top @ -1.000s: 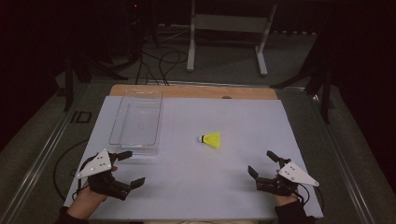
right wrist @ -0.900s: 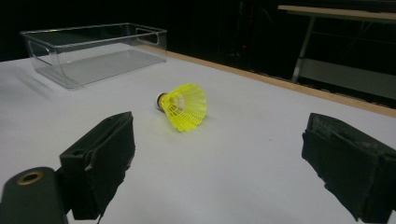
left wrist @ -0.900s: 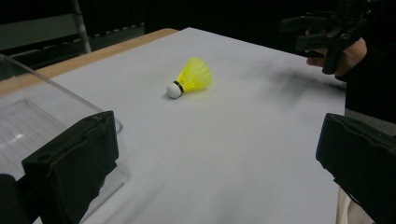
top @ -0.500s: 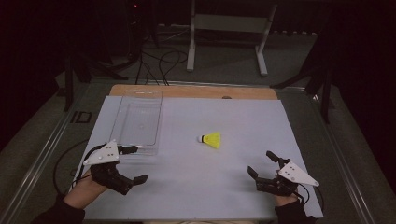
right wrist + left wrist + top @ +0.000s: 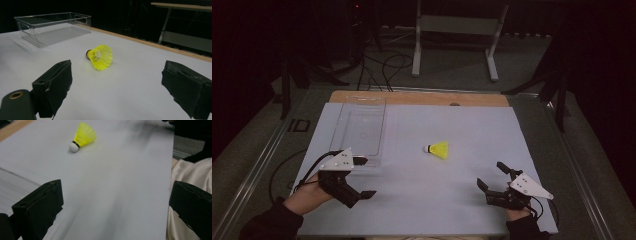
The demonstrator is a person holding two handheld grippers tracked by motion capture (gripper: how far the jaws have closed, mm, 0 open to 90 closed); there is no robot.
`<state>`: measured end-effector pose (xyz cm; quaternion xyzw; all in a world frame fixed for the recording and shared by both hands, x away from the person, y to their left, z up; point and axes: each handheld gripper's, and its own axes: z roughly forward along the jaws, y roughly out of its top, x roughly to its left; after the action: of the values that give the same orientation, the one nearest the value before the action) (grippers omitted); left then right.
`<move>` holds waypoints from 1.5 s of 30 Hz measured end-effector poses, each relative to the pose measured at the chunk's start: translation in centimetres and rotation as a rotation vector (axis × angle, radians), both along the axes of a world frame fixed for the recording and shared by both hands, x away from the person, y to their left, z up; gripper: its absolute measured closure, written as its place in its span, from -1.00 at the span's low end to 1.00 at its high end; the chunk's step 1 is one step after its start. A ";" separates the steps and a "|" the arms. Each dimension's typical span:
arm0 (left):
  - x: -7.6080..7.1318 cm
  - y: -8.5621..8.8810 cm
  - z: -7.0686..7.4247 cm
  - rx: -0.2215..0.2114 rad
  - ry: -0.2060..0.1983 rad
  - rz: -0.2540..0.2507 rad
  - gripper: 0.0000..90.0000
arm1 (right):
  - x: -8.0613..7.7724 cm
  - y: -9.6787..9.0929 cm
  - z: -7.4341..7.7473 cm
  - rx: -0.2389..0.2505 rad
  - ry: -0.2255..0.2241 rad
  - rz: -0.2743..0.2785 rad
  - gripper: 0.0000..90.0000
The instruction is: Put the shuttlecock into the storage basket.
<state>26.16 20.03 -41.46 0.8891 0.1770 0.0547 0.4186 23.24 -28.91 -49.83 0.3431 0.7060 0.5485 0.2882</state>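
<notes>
A yellow shuttlecock [image 5: 438, 149] with a white cork lies on its side on the white table cover [image 5: 452, 200], about mid-table. From my left gripper view the shuttlecock [image 5: 82, 137] is far ahead; from my right gripper view the shuttlecock [image 5: 100, 57] is close, skirt toward me. My left gripper [image 5: 366, 177] is open and holds nothing, hovering at the near left, just in front of the clear plastic bin [image 5: 337, 131]. My right gripper [image 5: 490, 174] is open and holds nothing at the near right, pointing at the shuttlecock. In their own views, the left gripper [image 5: 117, 195] and right gripper [image 5: 117, 75] have jaws wide apart.
The clear bin [image 5: 50, 15] stands with nothing in it along the left side of the table. A wooden strip [image 5: 422, 98] edges the far side. Beyond it, a metal stand [image 5: 452, 30] and cables [image 5: 382, 65] are on the dark floor. Pale cloth [image 5: 190, 172] hangs at the table's near edge.
My left gripper has lifted and moved a little forward toward the bin's near end, turning its jaws to the right. The right gripper and the shuttlecock have stayed put.
</notes>
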 end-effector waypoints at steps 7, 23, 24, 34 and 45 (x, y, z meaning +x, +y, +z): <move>0.3 -1.0 0.3 0.091 0.018 -0.038 -1.00 | 0.0 0.0 0.0 -0.001 0.003 0.004 -0.79; 1.6 -3.3 0.7 0.207 0.084 -0.074 -1.00 | 0.1 0.0 -0.1 -0.003 0.004 0.010 -0.79; 1.6 -3.5 0.7 0.213 0.087 -0.079 -1.00 | 0.1 0.1 -0.1 -0.003 0.004 0.011 -0.79; 2.1 -5.5 0.9 0.305 0.100 -0.156 -1.00 | 0.1 0.0 -0.1 -0.001 0.005 0.013 -0.79; 2.1 -7.8 1.1 0.427 0.128 -0.302 -1.00 | 0.0 0.0 0.0 0.002 0.006 0.012 -0.79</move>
<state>28.22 12.18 -40.37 0.9753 0.0530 -0.0283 0.2127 23.25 -28.90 -49.88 0.3410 0.7084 0.5496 0.2825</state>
